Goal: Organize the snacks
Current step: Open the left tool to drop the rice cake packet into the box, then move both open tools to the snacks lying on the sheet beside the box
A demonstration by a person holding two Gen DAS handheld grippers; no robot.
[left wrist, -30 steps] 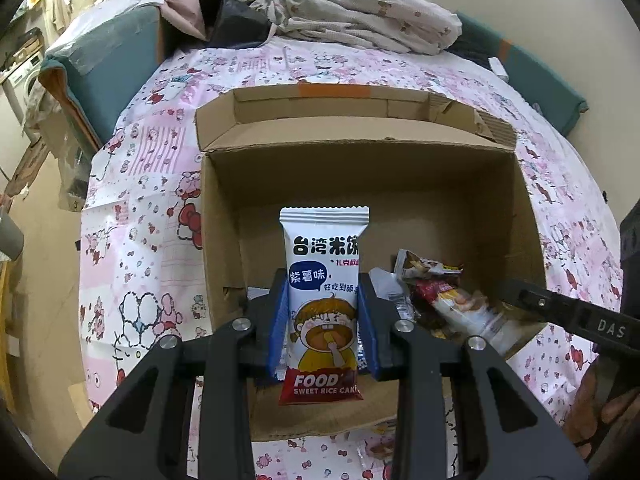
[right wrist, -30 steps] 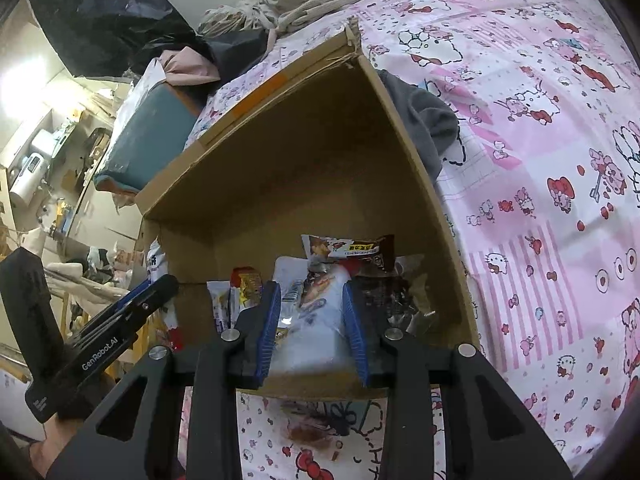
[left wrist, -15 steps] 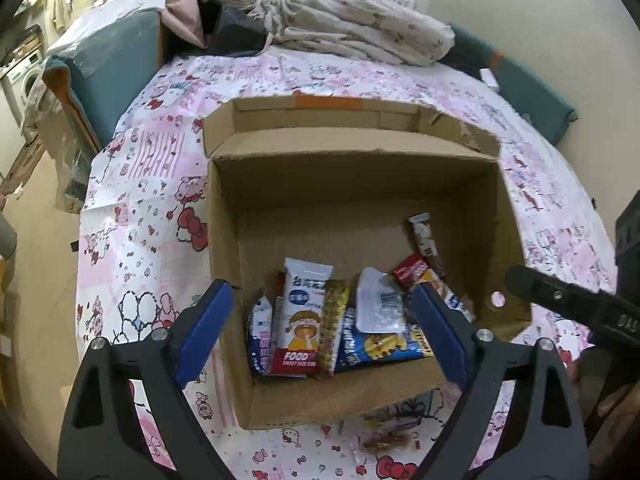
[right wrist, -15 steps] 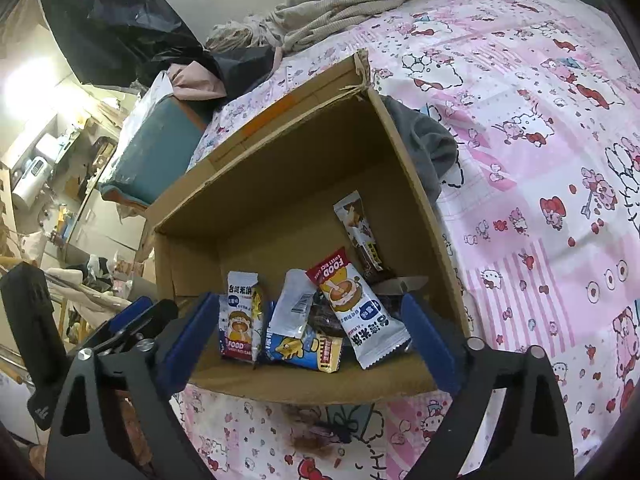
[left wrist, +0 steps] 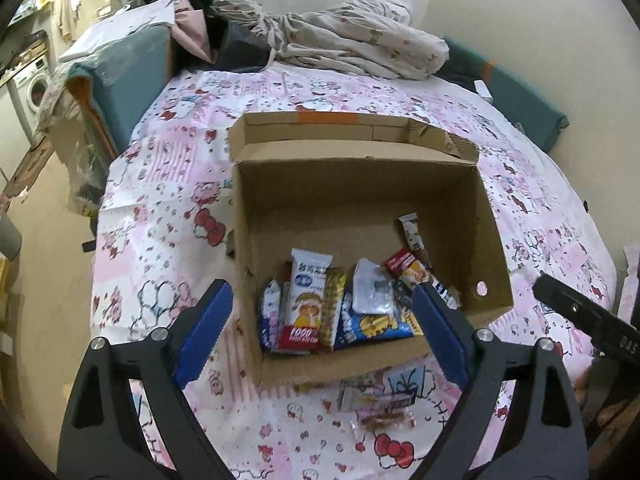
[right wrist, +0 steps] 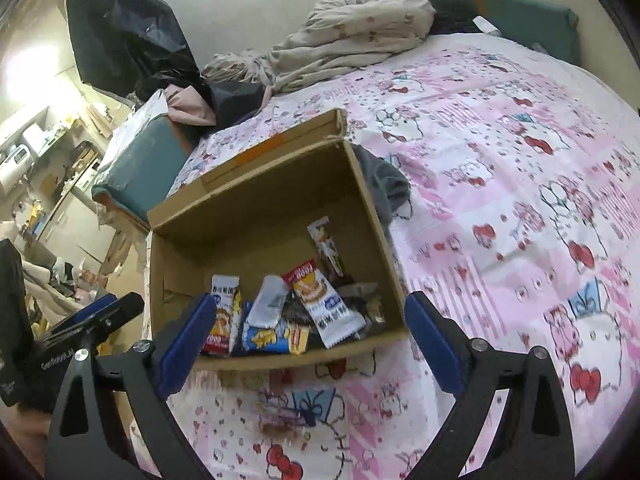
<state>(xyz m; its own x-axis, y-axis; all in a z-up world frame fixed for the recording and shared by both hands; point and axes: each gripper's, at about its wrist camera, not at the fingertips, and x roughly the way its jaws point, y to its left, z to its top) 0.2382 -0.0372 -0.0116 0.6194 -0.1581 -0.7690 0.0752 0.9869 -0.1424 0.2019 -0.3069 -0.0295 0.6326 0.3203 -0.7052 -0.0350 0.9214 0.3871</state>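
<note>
Left tongs (left wrist: 322, 328) and right tongs (right wrist: 310, 334) both spread wide, gripping nothing — colourful snack packets (left wrist: 340, 304) lie just beyond their tips inside the open brown cardboard box (left wrist: 492, 240) on the pink-patterned bed (left wrist: 160, 216).

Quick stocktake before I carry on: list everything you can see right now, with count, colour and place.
cardboard box: one, brown, open on the bed
snack packets in box: several, white, blue, red and yellow, piled against the near wall
clear snack packets: count unclear, on the sheet in front of the box
bedsheet: one, pink cartoon print
crumpled bedding: beige heap, far end of bed
grey cloth: one, beside the box's right wall
left gripper: black, blue pads, open, empty
right gripper: black, blue pads, open, empty
</note>
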